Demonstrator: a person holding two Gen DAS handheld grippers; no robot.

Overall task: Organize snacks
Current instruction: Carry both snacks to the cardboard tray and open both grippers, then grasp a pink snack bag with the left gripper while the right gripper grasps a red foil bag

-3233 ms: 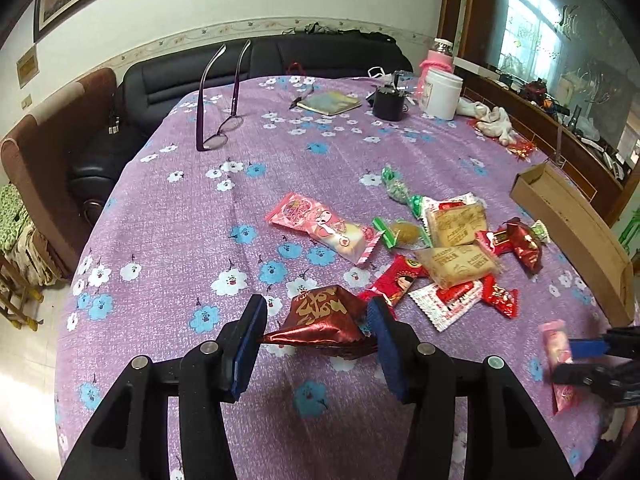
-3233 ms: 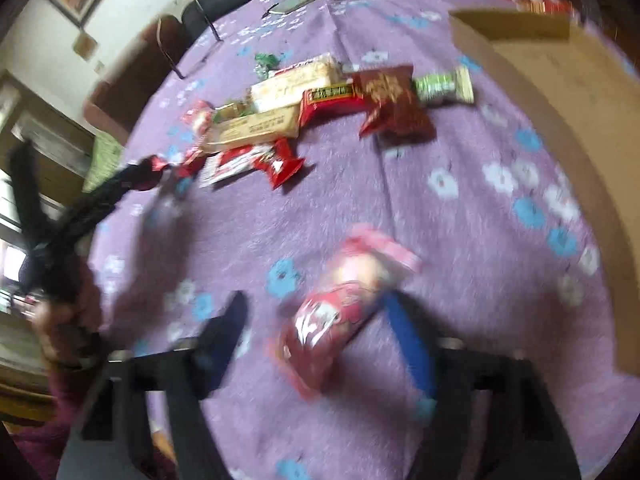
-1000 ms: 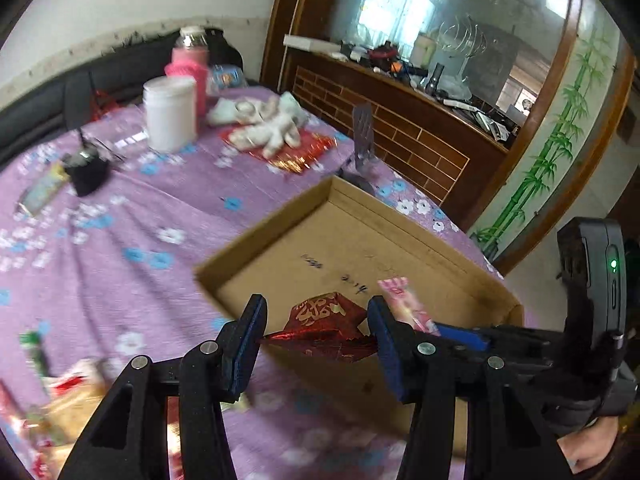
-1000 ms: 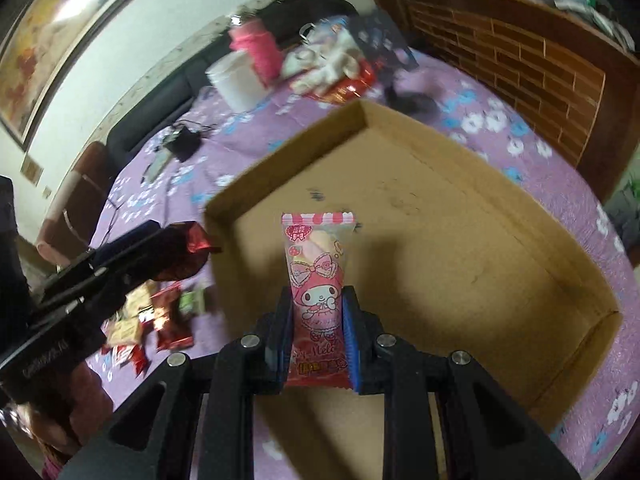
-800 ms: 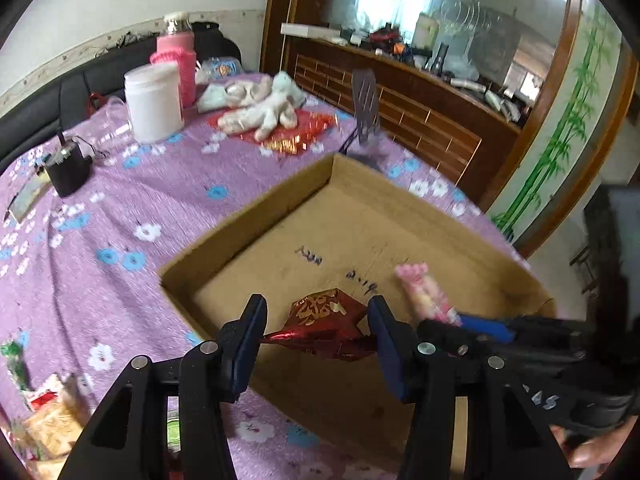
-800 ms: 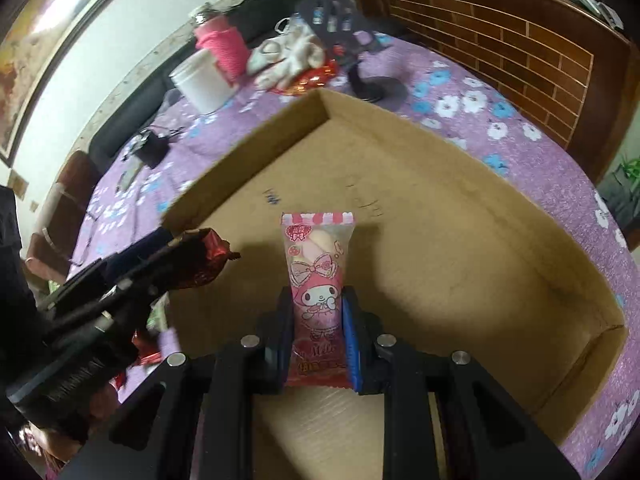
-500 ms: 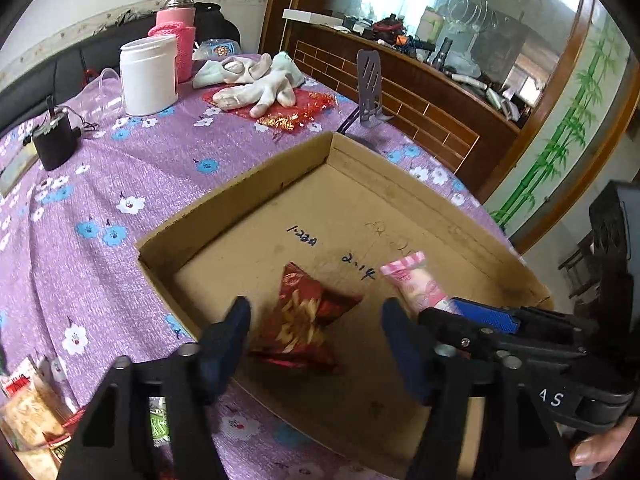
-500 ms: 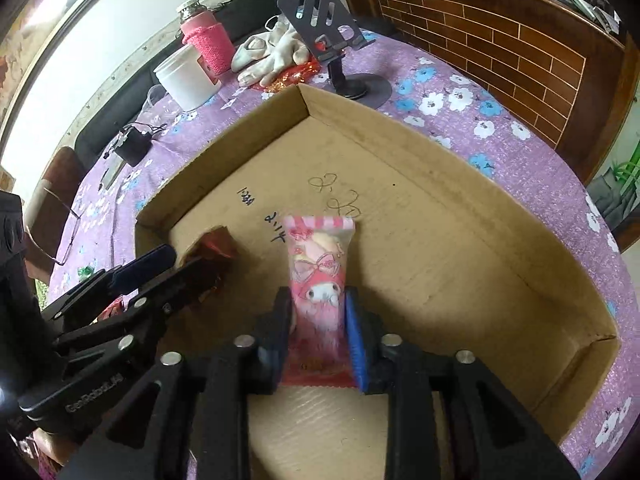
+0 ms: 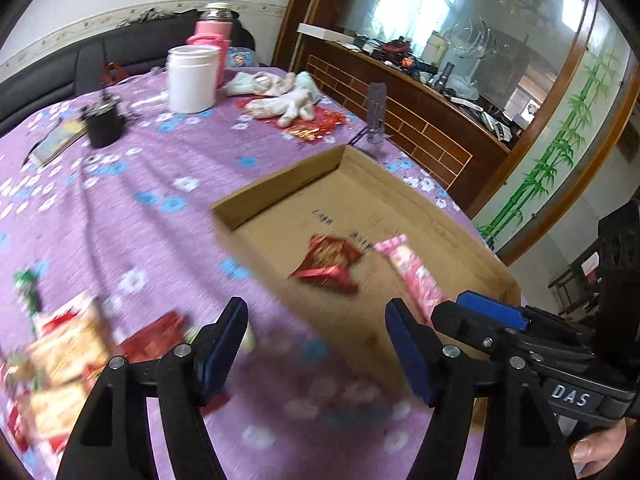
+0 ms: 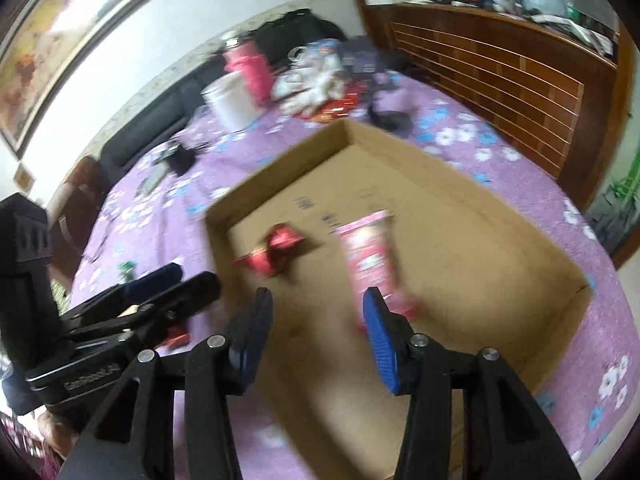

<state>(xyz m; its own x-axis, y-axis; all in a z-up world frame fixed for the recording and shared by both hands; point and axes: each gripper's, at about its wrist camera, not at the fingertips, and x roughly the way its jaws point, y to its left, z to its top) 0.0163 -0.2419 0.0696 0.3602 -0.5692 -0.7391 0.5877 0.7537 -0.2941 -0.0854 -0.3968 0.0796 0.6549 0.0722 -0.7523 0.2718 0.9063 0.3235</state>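
A shallow cardboard box lies on the purple flowered tablecloth. Inside it rest a red foil snack and a pink cartoon-printed snack. My left gripper is open and empty, over the cloth at the box's near-left corner. My right gripper hangs over the box floor with its jaws opening; the pink snack lies just past its right finger, free of the pads. Each gripper shows in the other's view: the right one, the left one.
Several loose snacks lie blurred on the cloth at lower left. Farther back stand a white jar, a pink flask, a black cup, a pale cloth bundle and a phone stand. A wooden sideboard lines the right.
Both grippers let go: the red snack dropped from the left one and the pink snack from the right one onto the box floor. Both grippers drew back from the box.
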